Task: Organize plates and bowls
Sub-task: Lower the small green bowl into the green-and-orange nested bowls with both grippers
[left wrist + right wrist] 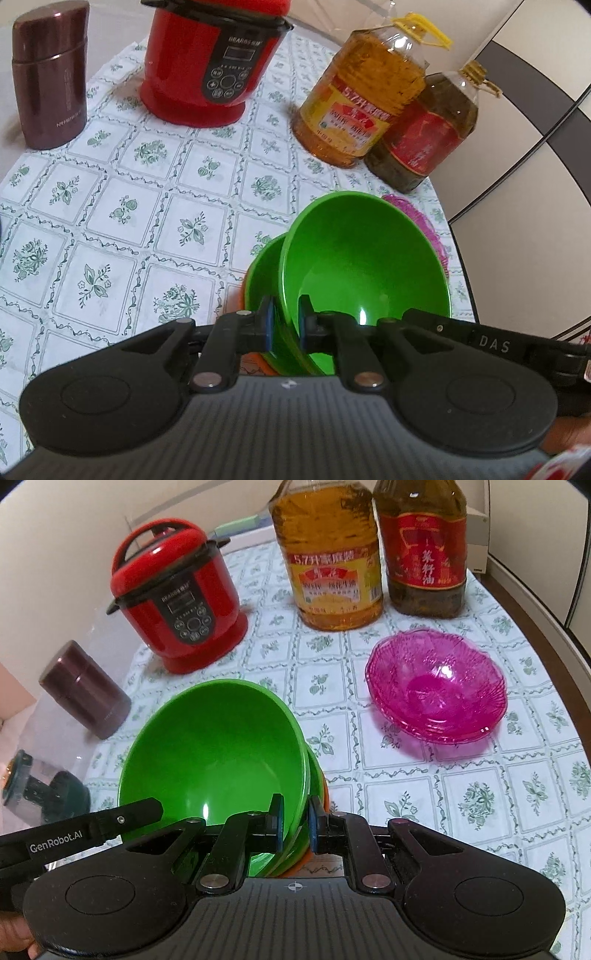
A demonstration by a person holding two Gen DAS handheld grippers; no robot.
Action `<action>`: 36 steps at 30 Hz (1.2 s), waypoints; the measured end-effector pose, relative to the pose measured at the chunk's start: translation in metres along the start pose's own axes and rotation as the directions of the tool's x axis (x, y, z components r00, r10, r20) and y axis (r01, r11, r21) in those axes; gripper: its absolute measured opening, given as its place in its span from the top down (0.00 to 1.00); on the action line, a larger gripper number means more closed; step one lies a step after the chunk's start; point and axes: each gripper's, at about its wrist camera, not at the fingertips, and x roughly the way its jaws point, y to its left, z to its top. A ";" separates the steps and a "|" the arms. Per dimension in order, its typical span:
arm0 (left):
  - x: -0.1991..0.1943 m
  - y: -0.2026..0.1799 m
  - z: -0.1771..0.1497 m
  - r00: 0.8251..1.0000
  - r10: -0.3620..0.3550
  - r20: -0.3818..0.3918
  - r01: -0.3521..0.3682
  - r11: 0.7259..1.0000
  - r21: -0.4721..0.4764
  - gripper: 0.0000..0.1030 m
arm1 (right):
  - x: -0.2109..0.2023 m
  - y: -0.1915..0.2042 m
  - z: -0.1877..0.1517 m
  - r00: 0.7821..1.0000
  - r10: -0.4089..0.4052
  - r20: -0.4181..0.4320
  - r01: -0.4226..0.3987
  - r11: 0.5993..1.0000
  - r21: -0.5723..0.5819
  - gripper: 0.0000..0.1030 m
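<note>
A green bowl [365, 258] [218, 749] is held tilted over a second green bowl [264, 284] [316, 775], which sits in an orange bowl [325, 794]. My left gripper [284, 325] is shut on the top green bowl's left rim. My right gripper [295, 821] is shut on the rims at the stack's right side. A stack of pink glass bowls [437, 690] sits on the table to the right; it shows behind the green bowl in the left wrist view [424, 225].
A red electric cooker [177, 605] [214, 59], a yellow oil jug [332, 557] [365, 96] and a dark oil jug [424, 550] [432, 129] stand at the back. A maroon flask [50, 74] [85, 690] stands left. The tablecloth's round edge [458, 266] is close on the right.
</note>
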 end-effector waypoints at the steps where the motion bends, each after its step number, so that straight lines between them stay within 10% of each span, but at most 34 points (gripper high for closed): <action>1: 0.003 0.002 0.000 1.000 0.001 -0.005 -0.001 1.000 -0.003 0.90 | 0.003 0.000 0.000 1.000 -0.002 -0.003 0.002 1.000 -0.004 0.87; 36: 0.012 -0.001 -0.006 0.998 0.052 0.032 -0.055 0.992 0.111 0.82 | 0.016 -0.002 -0.011 0.998 -0.044 0.040 0.048 0.994 -0.097 0.87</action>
